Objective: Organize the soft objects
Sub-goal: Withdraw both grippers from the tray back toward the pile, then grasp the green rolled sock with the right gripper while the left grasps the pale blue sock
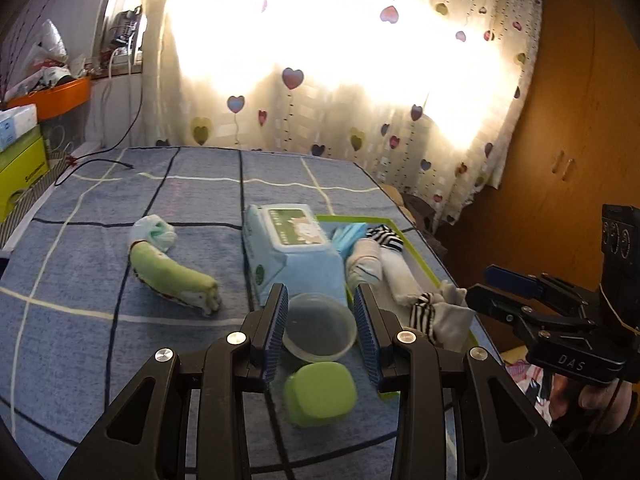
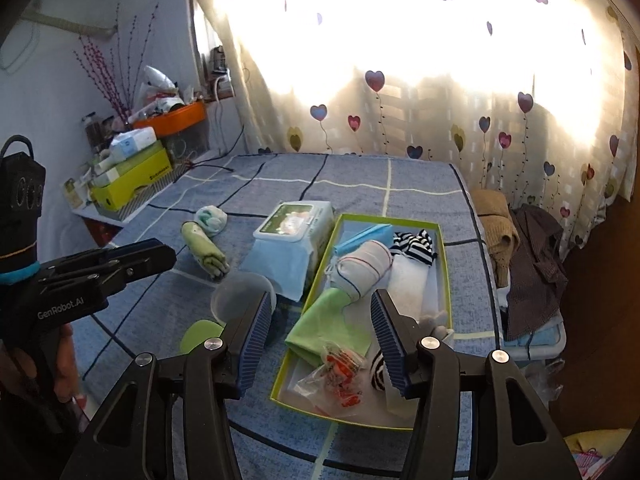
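A green-rimmed box (image 2: 445, 264) on the blue bed holds rolled socks (image 2: 366, 270), a striped sock (image 2: 416, 246), a green cloth (image 2: 332, 326) and a plastic packet (image 2: 340, 372). A rolled green towel (image 1: 172, 276) and a pale balled sock (image 1: 154, 232) lie left on the bed. A wipes pack (image 1: 286, 240) sits beside the box. My left gripper (image 1: 322, 314) is open above a clear cup (image 1: 320, 330); a green lid (image 1: 320, 394) lies below it. My right gripper (image 2: 320, 316) is open over the box's near end.
The box (image 1: 424, 264) also shows in the left wrist view, at the bed's right edge. Cartons and an orange tray (image 2: 172, 120) crowd a shelf at the left. Clothes (image 2: 520, 240) are piled right of the bed. A black cable (image 1: 96, 160) lies on the far left corner.
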`<state>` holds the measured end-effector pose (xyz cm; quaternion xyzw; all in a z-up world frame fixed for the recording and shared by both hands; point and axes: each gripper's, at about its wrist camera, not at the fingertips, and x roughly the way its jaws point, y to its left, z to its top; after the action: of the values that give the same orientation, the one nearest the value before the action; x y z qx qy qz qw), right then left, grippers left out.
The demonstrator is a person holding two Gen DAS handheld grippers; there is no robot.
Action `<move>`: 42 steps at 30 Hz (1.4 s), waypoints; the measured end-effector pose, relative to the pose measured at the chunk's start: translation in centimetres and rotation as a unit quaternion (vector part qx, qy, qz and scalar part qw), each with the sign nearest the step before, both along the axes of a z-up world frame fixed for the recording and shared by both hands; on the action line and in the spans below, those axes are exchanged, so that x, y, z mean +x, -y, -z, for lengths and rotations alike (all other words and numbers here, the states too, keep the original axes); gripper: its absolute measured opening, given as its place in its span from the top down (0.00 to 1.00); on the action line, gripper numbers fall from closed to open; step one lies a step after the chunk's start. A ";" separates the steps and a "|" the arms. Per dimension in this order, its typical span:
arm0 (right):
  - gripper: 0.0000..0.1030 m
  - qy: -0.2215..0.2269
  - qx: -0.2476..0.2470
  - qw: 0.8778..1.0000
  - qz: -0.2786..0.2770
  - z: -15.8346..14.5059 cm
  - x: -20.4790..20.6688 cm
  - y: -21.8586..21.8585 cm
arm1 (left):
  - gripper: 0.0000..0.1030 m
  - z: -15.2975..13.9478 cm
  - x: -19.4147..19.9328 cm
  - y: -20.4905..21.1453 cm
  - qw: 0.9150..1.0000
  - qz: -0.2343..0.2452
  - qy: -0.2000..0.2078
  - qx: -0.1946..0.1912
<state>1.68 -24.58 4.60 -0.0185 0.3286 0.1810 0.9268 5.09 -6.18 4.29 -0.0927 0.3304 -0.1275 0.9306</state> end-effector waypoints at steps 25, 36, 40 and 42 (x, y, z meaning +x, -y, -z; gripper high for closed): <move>0.49 -0.003 -0.029 0.996 -0.081 -0.3 3.6 -7.4 | 0.65 3.7 1.7 -9.3 0.993 -0.110 -0.041 -0.015; 0.49 -0.031 -0.080 0.977 -0.194 0.8 8.3 -16.4 | 0.65 4.5 2.3 -13.8 0.988 -0.143 -0.049 -0.011; 0.49 -0.057 -0.115 0.967 -0.222 1.9 10.6 -19.5 | 0.65 4.8 2.2 -15.2 0.987 -0.153 -0.048 -0.015; 0.49 -0.066 -0.137 0.959 -0.237 2.5 11.6 -20.9 | 0.65 4.9 2.2 -15.8 0.986 -0.157 -0.049 -0.016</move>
<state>13.32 -3.64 2.08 -0.2106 0.3973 0.3496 0.8219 7.24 9.61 -0.64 -0.1649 0.3547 0.0197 0.9201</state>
